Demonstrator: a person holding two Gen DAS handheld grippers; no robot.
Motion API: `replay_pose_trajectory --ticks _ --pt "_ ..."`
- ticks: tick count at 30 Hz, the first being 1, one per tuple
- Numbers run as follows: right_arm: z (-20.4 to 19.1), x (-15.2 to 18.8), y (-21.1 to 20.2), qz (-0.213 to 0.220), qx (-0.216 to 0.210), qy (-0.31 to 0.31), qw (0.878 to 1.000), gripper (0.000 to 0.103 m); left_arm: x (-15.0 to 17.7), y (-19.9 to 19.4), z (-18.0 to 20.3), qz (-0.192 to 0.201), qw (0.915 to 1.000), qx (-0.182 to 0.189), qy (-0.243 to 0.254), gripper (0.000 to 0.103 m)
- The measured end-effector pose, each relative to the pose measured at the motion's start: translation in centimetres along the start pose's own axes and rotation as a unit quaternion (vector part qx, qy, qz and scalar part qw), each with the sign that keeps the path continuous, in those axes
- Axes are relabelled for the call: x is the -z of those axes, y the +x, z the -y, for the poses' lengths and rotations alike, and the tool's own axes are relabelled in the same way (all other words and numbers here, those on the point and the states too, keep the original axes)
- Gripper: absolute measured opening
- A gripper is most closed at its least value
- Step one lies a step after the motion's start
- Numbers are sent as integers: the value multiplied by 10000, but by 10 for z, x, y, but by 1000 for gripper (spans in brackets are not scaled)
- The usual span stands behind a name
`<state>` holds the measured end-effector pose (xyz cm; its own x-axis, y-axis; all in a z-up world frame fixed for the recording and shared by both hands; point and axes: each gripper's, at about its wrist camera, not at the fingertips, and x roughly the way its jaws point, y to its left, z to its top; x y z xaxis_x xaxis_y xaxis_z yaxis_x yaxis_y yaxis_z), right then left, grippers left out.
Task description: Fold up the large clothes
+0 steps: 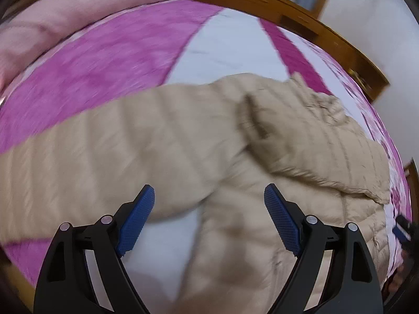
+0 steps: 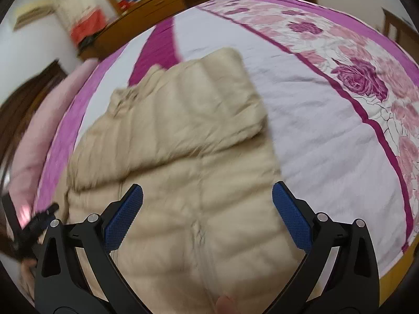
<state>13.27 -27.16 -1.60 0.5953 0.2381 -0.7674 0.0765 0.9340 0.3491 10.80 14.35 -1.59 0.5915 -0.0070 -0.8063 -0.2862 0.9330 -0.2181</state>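
Note:
A beige quilted down jacket (image 1: 183, 141) lies spread on a bed. In the left wrist view one sleeve stretches out to the left and the other sleeve (image 1: 309, 144) lies folded across the body. My left gripper (image 1: 209, 196) hovers over the armpit area, open, with nothing between its blue pads (image 1: 136, 219). In the right wrist view the jacket (image 2: 183, 157) shows its front zip and the folded sleeve (image 2: 199, 99) on top. My right gripper (image 2: 207, 192) stands wide open above the jacket's lower front, holding nothing. The other gripper (image 2: 36, 222) shows at the left edge.
The bedspread (image 2: 327, 130) is white with magenta bands and a rose print on the right. A pink pillow (image 1: 65, 18) lies at the head. A wooden bed frame (image 1: 301, 15) rims the far side, with a white wall behind it.

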Motion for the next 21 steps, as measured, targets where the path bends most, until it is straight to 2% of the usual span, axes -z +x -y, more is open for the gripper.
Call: replay_pose_trajectory --ticks 6,12,15,21 --pt "-25 28 -2 -153 199 -686 9973 98 20 -7 -52 -13 9967 -421 -699 83" --pt "-29 53 9 -296 493 -1077 9925 98 38 -17 -90 25 9917 -488 -1192 83" --pt "-27 63 16 -376 576 -1087 9917 98 43 -23 -109 192 9886 -457 -1423 83" --pt "-32 74 24 -465 787 -1315 9871 98 42 -27 -140 514 9788 -665 -1869 83"
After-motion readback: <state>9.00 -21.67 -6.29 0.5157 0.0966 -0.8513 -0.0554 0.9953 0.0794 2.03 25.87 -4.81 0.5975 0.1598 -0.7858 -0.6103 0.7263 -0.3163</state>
